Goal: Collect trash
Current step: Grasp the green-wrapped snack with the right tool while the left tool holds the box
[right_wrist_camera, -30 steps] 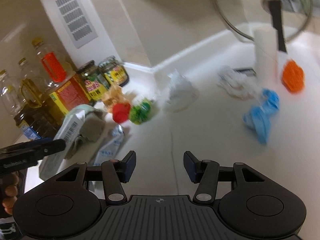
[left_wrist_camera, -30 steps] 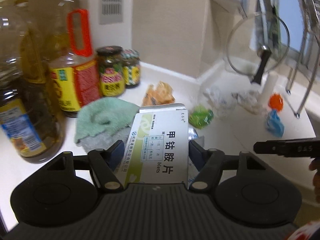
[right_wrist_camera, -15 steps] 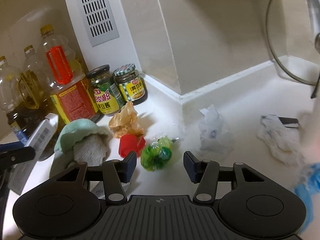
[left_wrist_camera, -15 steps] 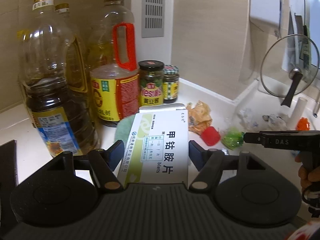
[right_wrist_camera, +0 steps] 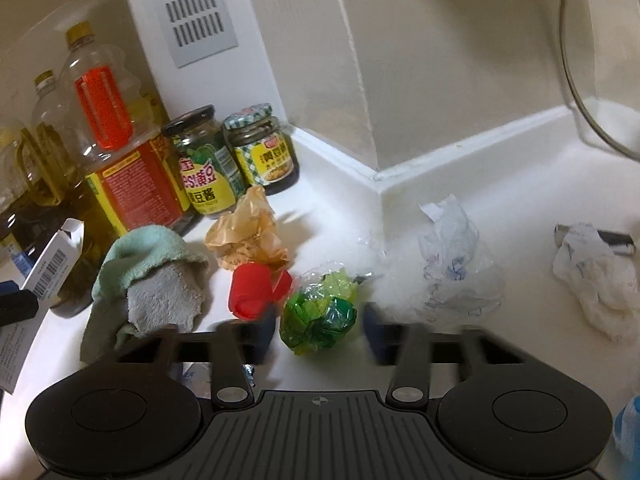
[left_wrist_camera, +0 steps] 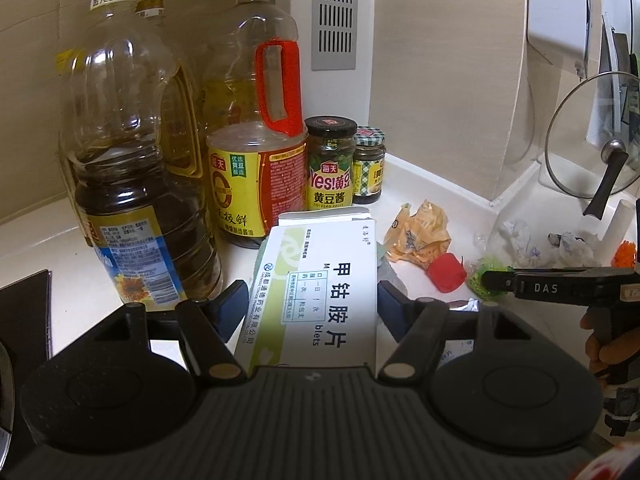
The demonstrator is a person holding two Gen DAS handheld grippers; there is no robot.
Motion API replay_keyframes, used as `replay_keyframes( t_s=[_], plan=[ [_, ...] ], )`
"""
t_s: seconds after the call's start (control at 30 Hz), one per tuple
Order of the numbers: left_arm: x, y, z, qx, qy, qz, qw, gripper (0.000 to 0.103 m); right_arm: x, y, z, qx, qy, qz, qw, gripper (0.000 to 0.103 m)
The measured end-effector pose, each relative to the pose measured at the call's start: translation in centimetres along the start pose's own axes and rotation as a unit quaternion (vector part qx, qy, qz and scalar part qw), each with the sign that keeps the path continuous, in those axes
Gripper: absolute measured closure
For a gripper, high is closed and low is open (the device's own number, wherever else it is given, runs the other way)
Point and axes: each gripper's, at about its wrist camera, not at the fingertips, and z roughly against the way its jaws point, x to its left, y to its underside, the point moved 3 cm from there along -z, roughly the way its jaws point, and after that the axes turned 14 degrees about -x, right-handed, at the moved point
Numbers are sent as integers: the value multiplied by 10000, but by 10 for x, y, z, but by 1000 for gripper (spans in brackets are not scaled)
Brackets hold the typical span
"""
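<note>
My left gripper (left_wrist_camera: 312, 300) is shut on a white and green medicine box (left_wrist_camera: 320, 280) and holds it above the white counter. The box edge also shows in the right wrist view (right_wrist_camera: 52, 268). My right gripper (right_wrist_camera: 320, 330) is open, its fingers either side of a crumpled green wrapper (right_wrist_camera: 320, 316) on the counter. Beside the wrapper lie a red cap (right_wrist_camera: 252, 290) and a crumpled orange-tan wrapper (right_wrist_camera: 248, 232). White crumpled tissues (right_wrist_camera: 452, 248) (right_wrist_camera: 592, 276) lie to the right. In the left wrist view the right gripper (left_wrist_camera: 496, 280) reaches the green wrapper (left_wrist_camera: 486, 276).
Oil bottles (left_wrist_camera: 132, 168) (left_wrist_camera: 252, 140) and two sauce jars (left_wrist_camera: 330, 164) (left_wrist_camera: 368, 170) stand against the wall at the left. A green-grey cloth (right_wrist_camera: 152, 280) lies near them. A glass pan lid (left_wrist_camera: 592, 152) leans at the right. A blue wrapper (right_wrist_camera: 628, 428) lies at the right edge.
The left gripper has lifted and drawn back with the box. The right gripper has moved left and down until its fingers flank the green wrapper.
</note>
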Motion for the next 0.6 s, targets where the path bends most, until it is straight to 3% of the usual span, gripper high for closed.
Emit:
replay_keyframes(
  t_s=[0.6],
  plan=[
    [-27,-1,48,-136,-154,5,9998,35,4,-29,83,-663,-401,233,9967,72]
  ],
)
